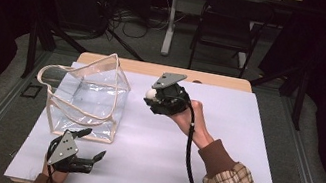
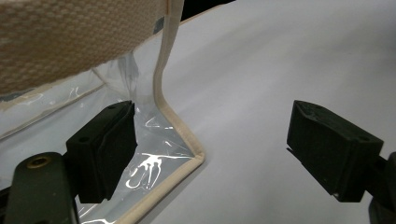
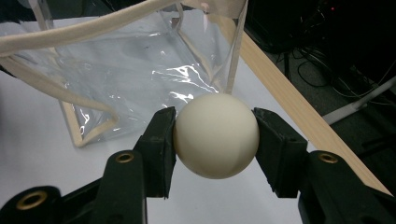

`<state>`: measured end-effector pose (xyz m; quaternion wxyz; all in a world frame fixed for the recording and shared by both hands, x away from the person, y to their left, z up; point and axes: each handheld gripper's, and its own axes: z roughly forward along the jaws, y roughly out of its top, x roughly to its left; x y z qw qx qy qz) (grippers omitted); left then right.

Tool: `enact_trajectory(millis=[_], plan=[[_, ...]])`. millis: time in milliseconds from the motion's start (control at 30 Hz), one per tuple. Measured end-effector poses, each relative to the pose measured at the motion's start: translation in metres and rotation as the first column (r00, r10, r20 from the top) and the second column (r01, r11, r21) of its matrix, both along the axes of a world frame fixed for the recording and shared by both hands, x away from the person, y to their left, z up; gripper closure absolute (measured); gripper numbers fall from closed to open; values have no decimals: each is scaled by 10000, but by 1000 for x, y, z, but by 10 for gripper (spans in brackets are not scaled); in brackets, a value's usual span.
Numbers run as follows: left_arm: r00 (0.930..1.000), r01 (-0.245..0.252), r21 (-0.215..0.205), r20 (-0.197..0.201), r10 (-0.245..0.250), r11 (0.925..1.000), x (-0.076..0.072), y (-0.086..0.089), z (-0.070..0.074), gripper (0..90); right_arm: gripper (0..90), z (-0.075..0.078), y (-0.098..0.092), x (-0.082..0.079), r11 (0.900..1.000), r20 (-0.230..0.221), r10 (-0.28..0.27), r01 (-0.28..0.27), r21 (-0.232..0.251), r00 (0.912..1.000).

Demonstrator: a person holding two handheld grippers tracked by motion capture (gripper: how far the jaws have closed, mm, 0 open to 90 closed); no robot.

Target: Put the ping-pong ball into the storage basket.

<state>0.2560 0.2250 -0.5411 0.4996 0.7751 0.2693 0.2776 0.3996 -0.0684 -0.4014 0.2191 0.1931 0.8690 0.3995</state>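
A clear plastic bag (image 1: 86, 96) with cream fabric trim and handles stands open on the white table cover at the left. My right gripper (image 1: 152, 97) is held above the table just right of the bag, shut on a white ball (image 1: 150, 93). In the right gripper view the ball (image 3: 215, 135) sits squeezed between both jaws of the gripper (image 3: 214, 140), with the bag (image 3: 135, 70) beyond it. My left gripper (image 1: 90, 146) stands open at the bag's near right corner; one jaw is against the bag's clear wall (image 2: 159, 135), the other is over bare table.
The white cover (image 1: 225, 128) spans the wooden table, whose far edge (image 1: 223, 81) shows behind. A chair (image 1: 225, 29) and a table leg stand on the floor beyond. The right gripper's cable (image 1: 188, 157) trails back along the plaid sleeve.
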Motion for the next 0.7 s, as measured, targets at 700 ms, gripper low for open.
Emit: enact_trajectory(millis=[700], plan=[[10000, -9, -45, -34, 9, 10000, 0, 0, 0, 159, 511, 13, 15, 6, 9999, 111, 113, -112, -86, 9999]])
